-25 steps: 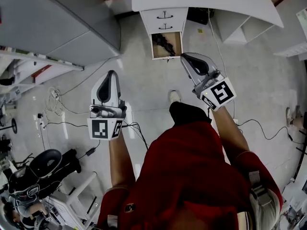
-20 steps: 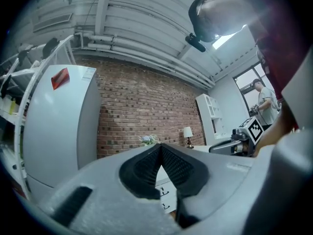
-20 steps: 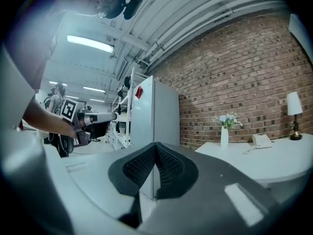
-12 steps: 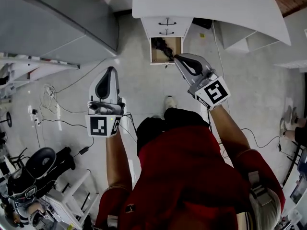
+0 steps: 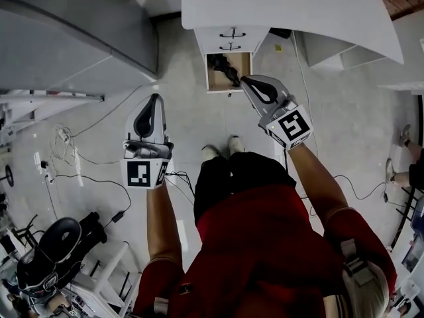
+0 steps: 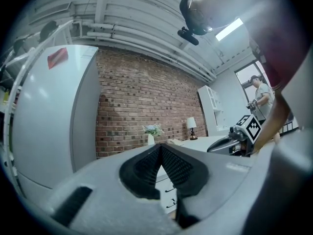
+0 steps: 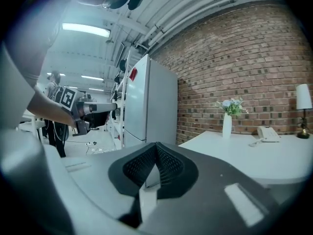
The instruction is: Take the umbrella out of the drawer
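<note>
Left gripper: My left gripper (image 5: 157,98), made of grey plastic, is at the middle left of the head view. Its two black ribbed pads (image 6: 146,165) are pressed together at the tips, with nothing between them. It is well apart from the drawer.
Right gripper: My right gripper (image 5: 244,79) is at the upper middle of the head view. Its jaws are pressed together too and pinch nothing. In the picture its tip sits at the lower right corner of the drawer. I cannot tell if it touches.
Umbrella: The black folded umbrella (image 5: 225,67) lies inside the drawer, slanting from upper left to lower right. No gripper holds it.
Drawer: The open bottom drawer with a brown wooden inside (image 5: 214,78) sticks out from the small white cabinet (image 5: 248,38) at the top middle of the head view. Two shut drawers with black handles sit above it.
Table: A big white table top (image 5: 298,5) covers the cabinet. In the right gripper view a white vase with flowers (image 7: 227,124), a white phone (image 7: 266,133) and a lamp (image 7: 303,99) stand on it.
Wall: A red brick wall (image 7: 234,58) is behind the table.
Fridge: A tall white fridge (image 7: 146,102) stands left of the table.
Floor: Thin cables (image 5: 66,144) lie on the pale grey floor (image 5: 199,124) at the left.
Me: I wear a red top (image 5: 265,244). My light shoes (image 5: 222,151) are below the drawer in the head view.
</note>
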